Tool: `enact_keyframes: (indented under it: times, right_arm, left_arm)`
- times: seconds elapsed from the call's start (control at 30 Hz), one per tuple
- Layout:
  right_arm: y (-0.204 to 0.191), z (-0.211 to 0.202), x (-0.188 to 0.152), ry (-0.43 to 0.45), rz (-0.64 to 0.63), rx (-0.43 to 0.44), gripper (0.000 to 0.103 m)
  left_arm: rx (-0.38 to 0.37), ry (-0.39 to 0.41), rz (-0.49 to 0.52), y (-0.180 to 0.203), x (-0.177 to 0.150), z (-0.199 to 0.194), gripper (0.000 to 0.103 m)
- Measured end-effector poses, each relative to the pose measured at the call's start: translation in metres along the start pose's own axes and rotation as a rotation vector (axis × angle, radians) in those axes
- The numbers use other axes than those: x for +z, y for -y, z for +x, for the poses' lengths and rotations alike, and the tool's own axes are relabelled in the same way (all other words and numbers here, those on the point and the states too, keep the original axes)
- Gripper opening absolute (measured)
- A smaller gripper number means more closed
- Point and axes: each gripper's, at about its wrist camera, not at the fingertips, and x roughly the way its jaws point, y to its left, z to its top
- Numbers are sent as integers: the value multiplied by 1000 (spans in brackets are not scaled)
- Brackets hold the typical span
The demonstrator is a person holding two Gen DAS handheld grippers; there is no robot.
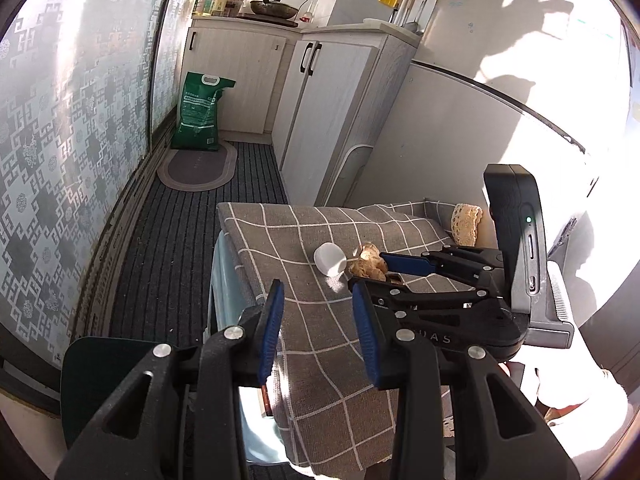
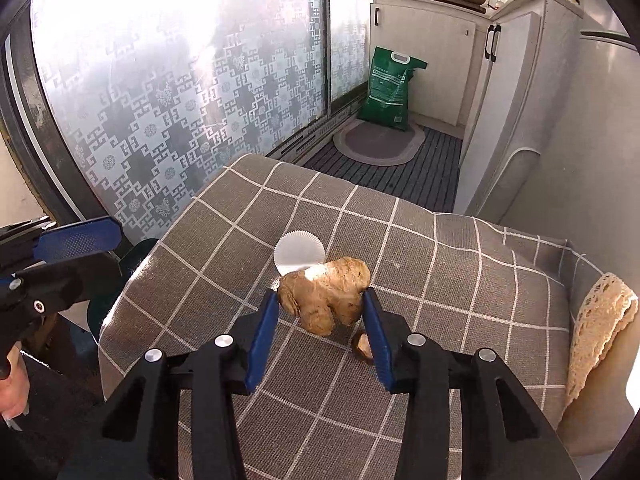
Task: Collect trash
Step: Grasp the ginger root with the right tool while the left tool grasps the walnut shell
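Note:
A knobbly piece of ginger (image 2: 326, 298) lies on the grey checked cloth (image 2: 440, 280). My right gripper (image 2: 322, 300) is open, its blue pads on either side of the ginger; whether they touch it is unclear. A white paper cup liner (image 2: 294, 254) lies just beyond the ginger. A small brown scrap (image 2: 365, 346) lies by the right pad. In the left wrist view the ginger (image 1: 366, 266) and the white cup liner (image 1: 330, 259) show beyond my open, empty left gripper (image 1: 318, 300). The right gripper (image 1: 380, 276) reaches in from the right.
A cream lace cloth (image 2: 600, 320) hangs at the cloth's right edge. A green sack (image 1: 200, 112) and an oval mat (image 1: 196, 164) sit on the striped floor near the white cabinets (image 1: 320, 100). A patterned glass door (image 2: 180, 100) runs along the left.

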Motion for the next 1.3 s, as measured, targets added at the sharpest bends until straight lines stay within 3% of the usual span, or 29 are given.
enact_keyframes:
  times: [0.43, 0.83, 1.2, 1.3]
  right_arm:
    - [34, -59, -31, 37, 58, -89, 43]
    - [53, -75, -74, 34, 128, -67, 43]
    - [70, -86, -92, 51, 165, -60, 43]
    - [71, -87, -94, 54, 165, -60, 43]
  left_arm:
    - [-41, -74, 46, 41, -8, 49, 40]
    - [-26, -106, 34, 67, -7, 96, 39]
    - [55, -112, 81, 87, -4, 121, 38]
    - [80, -115, 93, 91, -4, 125, 32]
